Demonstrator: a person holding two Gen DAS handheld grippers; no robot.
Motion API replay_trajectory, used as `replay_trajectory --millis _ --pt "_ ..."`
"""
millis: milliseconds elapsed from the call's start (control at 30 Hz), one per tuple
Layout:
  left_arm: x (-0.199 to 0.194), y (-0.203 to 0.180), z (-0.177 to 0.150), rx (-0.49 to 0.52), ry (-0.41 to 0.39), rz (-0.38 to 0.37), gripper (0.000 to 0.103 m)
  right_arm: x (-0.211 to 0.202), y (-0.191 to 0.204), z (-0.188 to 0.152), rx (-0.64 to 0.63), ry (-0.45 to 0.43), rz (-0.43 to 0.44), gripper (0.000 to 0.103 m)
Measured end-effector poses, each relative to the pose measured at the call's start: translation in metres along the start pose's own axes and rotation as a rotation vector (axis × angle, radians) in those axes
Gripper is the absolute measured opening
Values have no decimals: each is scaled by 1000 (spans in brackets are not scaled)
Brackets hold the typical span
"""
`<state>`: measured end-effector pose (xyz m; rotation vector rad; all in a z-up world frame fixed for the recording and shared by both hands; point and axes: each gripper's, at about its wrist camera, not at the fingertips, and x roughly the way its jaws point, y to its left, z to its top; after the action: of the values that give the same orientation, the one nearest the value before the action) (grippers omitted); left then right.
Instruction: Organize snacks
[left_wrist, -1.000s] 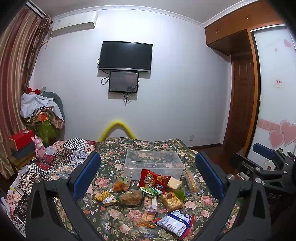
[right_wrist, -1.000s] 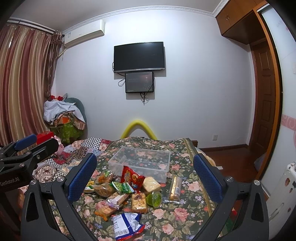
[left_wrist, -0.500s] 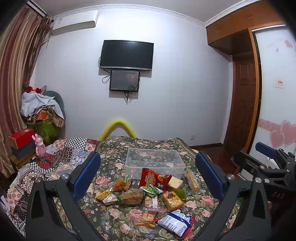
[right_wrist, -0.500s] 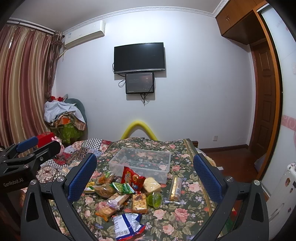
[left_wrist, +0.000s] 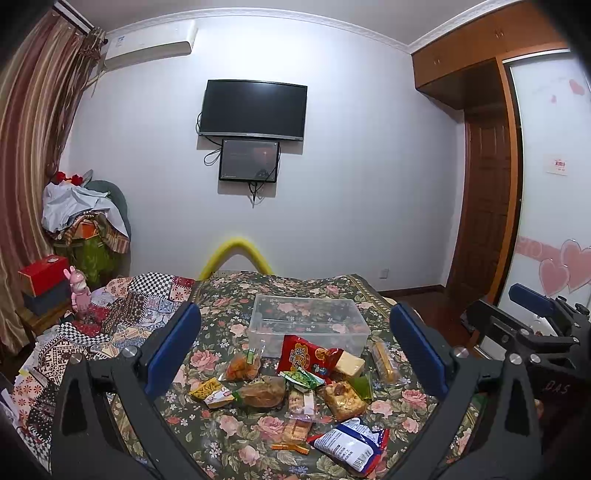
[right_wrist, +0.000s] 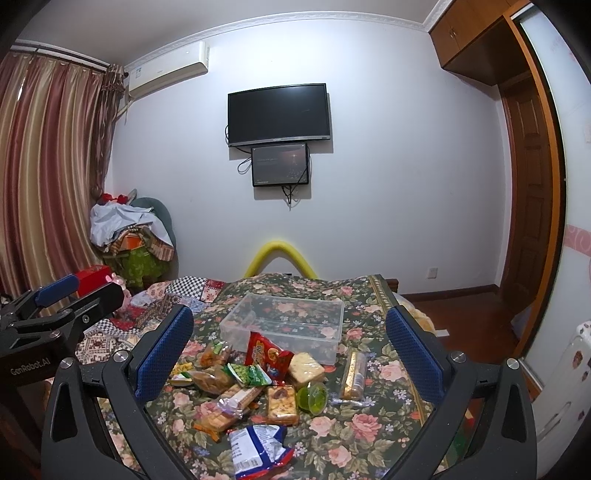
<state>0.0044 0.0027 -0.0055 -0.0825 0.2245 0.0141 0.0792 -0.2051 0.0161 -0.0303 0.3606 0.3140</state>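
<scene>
Floral cloth: a dark, rose-patterned cover lies over the bench and carries all the snacks.
Clear box: a see-through plastic tub, nothing inside it, stands at 12 o'clock from the snack pile, on the far half of the bench.
Snack pile: loose packets lie just in front of the tub, many touching or overlapping.
Red bag: a red crisp packet leans against the near wall of the tub, at the top of the pile.
Green packet: a small green pea packet lies at 6 o'clock from the red bag, touching it.
Blue-white bag: a crumpled blue and white packet lies nearest the camera, at 5 o'clock from the pile's middle.
Jelly cup: a green cup sits at 3 o'clock in the pile in the right wrist view.
Biscuit roll: a long clear-wrapped roll lies apart at the right edge of the pile.
Left claw: the left claw hangs above the near bench edge, blue pads spread wide, gripping nothing.
Right claw: the right claw hangs likewise, spread wide and empty, at 3 o'clock from the left one.
Background: a dark television hangs on the far wall.
</scene>
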Motion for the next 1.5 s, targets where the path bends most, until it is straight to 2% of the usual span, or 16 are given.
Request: replay_trajectory --millis 467,667,867,967,1033,1100,1200,1300,1500 --pt "8 3 -4 2 18 6 103 9 2 -8 4 22 10 103" --pt "26 9 -16 7 65 2 103 31 -3 -23 0 88 13 103" --pt "50 26 -39 10 168 -20 103 59 -14 -47 7 207 24 103" --pt "64 36 -53 5 246 -30 103 73 -20 -61 12 278 41 103" --pt "74 40 -63 5 295 -25 97 80 -23 -70 12 320 55 103" --pt "86 43 -74 5 357 -25 84 86 -21 -80 2 373 87 102" --pt "103 50 -91 -17 455 -46 70 95 -16 -96 -27 437 119 96" --pt "118 51 -107 -14 515 -36 69 105 -9 -113 -47 503 160 94" --pt "141 51 -134 -32 639 -80 68 124 2 -134 -24 607 242 92"
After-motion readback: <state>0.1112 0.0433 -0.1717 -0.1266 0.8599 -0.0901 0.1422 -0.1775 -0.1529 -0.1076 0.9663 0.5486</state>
